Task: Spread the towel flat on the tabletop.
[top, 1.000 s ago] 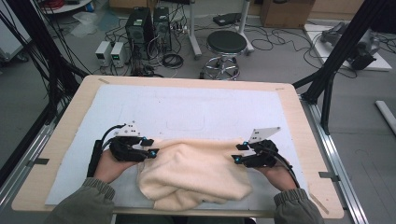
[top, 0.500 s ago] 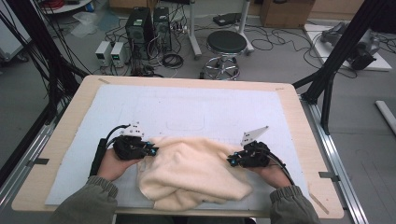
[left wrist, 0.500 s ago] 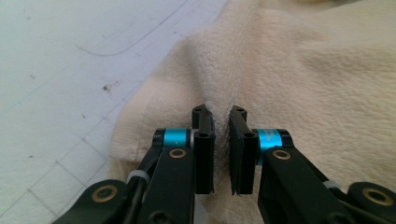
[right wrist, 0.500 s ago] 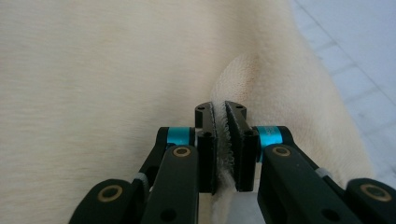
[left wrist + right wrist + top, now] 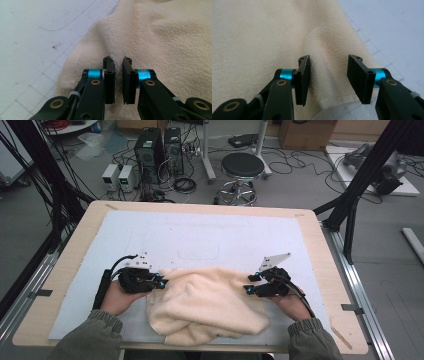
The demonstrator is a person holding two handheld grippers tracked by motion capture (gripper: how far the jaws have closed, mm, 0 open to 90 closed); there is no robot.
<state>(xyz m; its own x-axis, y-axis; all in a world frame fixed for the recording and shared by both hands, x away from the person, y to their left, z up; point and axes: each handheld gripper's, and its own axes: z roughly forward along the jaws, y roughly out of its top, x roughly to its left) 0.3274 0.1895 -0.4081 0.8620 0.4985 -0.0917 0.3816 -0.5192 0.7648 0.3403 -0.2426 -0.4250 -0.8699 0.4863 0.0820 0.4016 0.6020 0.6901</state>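
A cream terry towel (image 5: 210, 305) lies bunched on the near half of the white gridded mat (image 5: 200, 235). My left gripper (image 5: 161, 283) is at the towel's left edge. In the left gripper view it (image 5: 118, 61) is shut on a pinched ridge of the towel (image 5: 162, 37). My right gripper (image 5: 248, 286) is at the towel's right edge. Its jaws (image 5: 328, 62) have just been opening and stand apart. A raised fold of the towel (image 5: 262, 37) runs between them, and the pads do not press on it.
The mat covers a wooden table (image 5: 320, 250), with bare mat beyond the towel toward the far edge. A stool (image 5: 242, 167), computer boxes (image 5: 155, 145) and cables sit on the floor behind the table. Black frame posts (image 5: 360, 185) stand at both sides.
Both grippers have drawn slightly inward onto the towel's edges. The left jaws have closed on the cloth. The right hand has shifted a little along the right edge.
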